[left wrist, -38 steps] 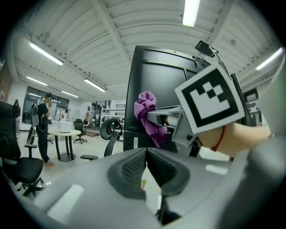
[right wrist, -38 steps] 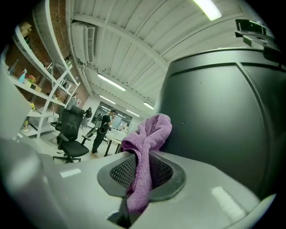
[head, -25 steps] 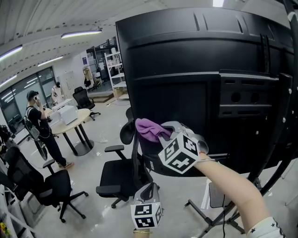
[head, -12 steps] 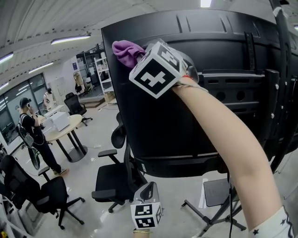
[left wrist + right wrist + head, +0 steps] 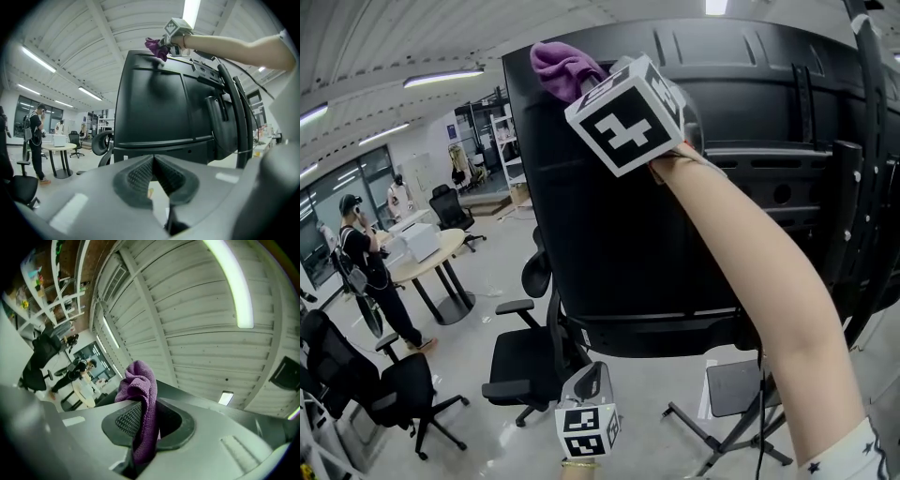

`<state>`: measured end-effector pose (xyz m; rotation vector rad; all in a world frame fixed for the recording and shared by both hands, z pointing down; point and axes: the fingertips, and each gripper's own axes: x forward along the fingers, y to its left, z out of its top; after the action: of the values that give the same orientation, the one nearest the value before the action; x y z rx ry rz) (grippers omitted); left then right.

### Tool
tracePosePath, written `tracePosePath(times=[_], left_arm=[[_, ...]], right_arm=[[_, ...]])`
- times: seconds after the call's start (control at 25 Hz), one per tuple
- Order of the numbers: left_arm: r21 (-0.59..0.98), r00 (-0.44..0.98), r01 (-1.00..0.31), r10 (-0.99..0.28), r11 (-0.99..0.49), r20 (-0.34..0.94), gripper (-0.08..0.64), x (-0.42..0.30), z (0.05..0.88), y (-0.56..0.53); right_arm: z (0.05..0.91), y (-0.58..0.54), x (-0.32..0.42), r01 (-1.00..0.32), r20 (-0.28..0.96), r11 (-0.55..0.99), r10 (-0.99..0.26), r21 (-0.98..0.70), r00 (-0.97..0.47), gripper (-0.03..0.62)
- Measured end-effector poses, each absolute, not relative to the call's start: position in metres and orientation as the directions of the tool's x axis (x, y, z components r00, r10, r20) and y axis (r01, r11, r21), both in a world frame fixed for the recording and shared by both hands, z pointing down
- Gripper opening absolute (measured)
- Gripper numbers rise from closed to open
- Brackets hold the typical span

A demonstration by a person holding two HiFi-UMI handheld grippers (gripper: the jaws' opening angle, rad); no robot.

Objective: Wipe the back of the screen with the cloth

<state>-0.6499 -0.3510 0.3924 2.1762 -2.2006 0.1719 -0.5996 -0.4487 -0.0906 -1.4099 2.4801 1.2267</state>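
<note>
Purple crumpled cloth lies pressed against the top left corner of the large black plastic screen back, pinched between the closed jaws of the right gripper, with a fold bunched beyond the jaw tips and a strip hanging down between the pads. The person's bare forearm reaches up across the panel. The left gripper hangs low below the screen's bottom edge, its jaws pressed together with nothing between them. A black office chair stands just beside the screen's lower left corner. Further left are a round pale table bearing a white box, and a person in dark clothes beside it.
</note>
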Motion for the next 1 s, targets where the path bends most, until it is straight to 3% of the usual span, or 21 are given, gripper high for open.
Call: tracePosePath(times=[0.32, 0.72, 1.0], left_arm=[[-0.047, -0.023, -0.999, -0.996, 0.019, 0.086, 0.008, -0.64, 0.381, -0.339], [-0.031, -0.027, -0.999, -0.995, 0.024, 0.095, 0.008, -0.635, 0.389, -0.325], [-0.021, -0.027, -0.999, -0.995, 0.026, 0.093, 0.008, -0.634, 0.393, -0.319]], right_arm=[[0.032, -0.393, -0.575, -0.727, -0.443, 0.57, -0.577, 0.383, -0.686, 0.054], [0.23, -0.387, -0.54, -0.736, -0.292, 0.652, -0.679, 0.183, -0.674, 0.049], [0.314, -0.37, -0.539, -0.723, -0.176, 0.67, -0.702, 0.167, -0.69, 0.048]])
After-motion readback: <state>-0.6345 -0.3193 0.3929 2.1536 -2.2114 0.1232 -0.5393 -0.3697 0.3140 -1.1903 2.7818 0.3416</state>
